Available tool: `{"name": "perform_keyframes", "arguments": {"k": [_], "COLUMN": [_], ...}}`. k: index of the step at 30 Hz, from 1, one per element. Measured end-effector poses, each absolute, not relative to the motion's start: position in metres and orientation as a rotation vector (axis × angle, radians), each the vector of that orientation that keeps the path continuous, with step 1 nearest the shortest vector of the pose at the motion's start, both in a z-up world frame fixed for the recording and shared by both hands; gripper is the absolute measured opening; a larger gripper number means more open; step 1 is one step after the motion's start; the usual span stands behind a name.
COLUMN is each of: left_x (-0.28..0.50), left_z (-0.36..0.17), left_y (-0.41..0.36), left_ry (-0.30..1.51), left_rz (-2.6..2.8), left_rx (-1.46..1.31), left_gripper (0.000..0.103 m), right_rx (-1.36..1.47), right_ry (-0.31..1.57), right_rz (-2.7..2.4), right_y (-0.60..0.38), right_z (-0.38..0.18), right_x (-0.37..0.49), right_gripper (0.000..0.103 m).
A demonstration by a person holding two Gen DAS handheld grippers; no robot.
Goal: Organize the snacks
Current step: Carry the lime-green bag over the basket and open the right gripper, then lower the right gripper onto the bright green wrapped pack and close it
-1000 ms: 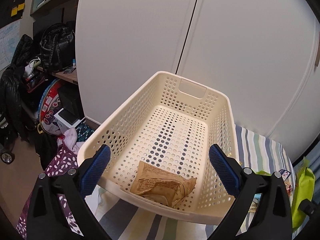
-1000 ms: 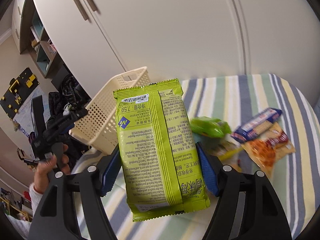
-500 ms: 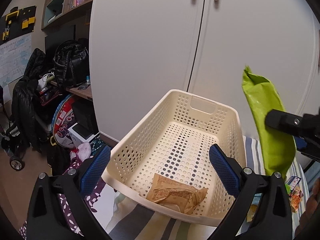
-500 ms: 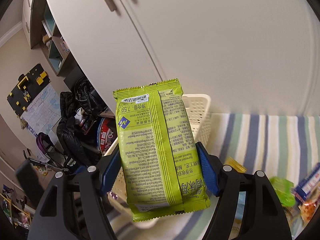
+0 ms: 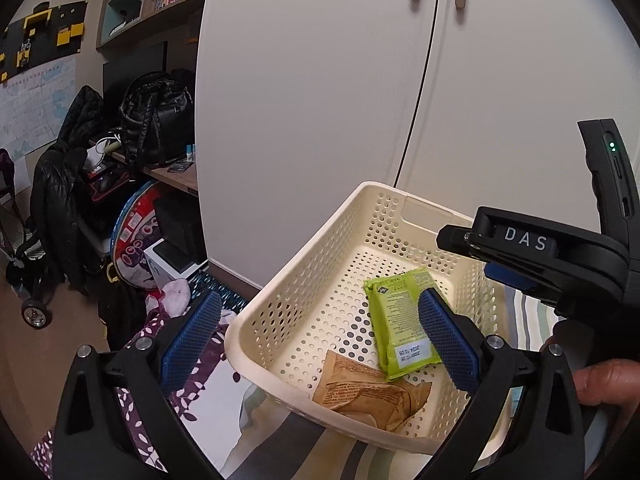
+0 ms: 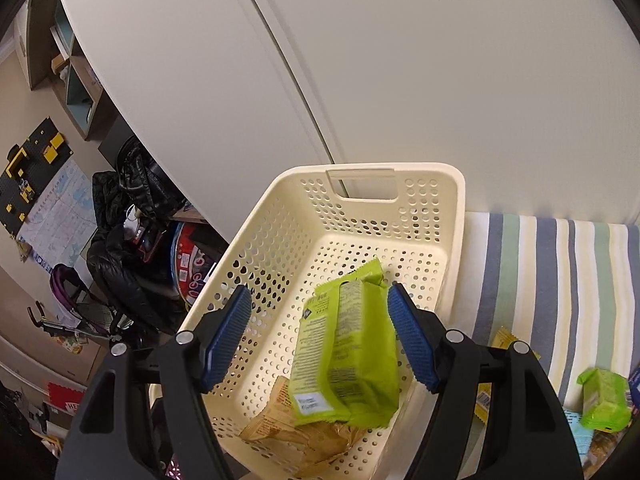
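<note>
A cream perforated basket (image 5: 304,280) (image 6: 440,216) sits on a striped bed cover. Inside it lies a green snack packet (image 5: 396,320) (image 6: 348,344), partly resting on a crumpled brown snack packet (image 5: 368,390) (image 6: 296,432). My right gripper (image 6: 320,328) hangs open just above the basket, its blue pads either side of the green packet without touching it. In the left wrist view the right gripper's black body (image 5: 532,252) shows over the basket's right rim. My left gripper (image 5: 320,336) is open and empty at the basket's near corner.
More snacks lie on the striped cover (image 6: 560,264) to the basket's right, among them a small green packet (image 6: 604,400) and a yellow one (image 6: 508,340). White wardrobe doors (image 5: 360,100) stand behind. Bags and a stroller (image 5: 32,264) crowd the floor at left.
The right gripper carried the green packet over the basket and opened; the packet now lies inside, on the brown one. The left gripper has shifted a little to the left.
</note>
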State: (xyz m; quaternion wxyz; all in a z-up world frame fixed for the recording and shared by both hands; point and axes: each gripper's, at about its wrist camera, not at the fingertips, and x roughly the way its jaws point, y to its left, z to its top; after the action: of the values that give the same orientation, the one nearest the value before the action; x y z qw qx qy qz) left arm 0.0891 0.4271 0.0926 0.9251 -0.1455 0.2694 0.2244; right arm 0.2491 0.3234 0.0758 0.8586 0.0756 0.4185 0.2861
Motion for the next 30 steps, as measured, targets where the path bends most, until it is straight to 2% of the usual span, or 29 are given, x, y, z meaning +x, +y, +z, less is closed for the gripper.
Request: {"name": "perform_keyframes", "arguments": {"k": [22, 25, 30], "left_x": [0.087, 0.087, 0.087], "left_z": [0.100, 0.101, 0.105], "left_y": [0.400, 0.390, 0.373], "left_ry": [0.518, 0.515, 0.504], "left_rz": [0.374, 0.350, 0.308], "left_rx": [-0.262, -0.248, -0.205], "left_gripper": [0.100, 0.100, 0.100], "right_rx": [0.166, 0.166, 0.171], "right_ry": [0.808, 0.788, 0.769], "right_rz": [0.500, 0.470, 0.420], "right_y": [0.259, 0.243, 0.213], "right_z": [0.084, 0.088, 0.092], "right_x": [0.207, 0.202, 0.195], "right_gripper": [0.072, 0.084, 0.084]}}
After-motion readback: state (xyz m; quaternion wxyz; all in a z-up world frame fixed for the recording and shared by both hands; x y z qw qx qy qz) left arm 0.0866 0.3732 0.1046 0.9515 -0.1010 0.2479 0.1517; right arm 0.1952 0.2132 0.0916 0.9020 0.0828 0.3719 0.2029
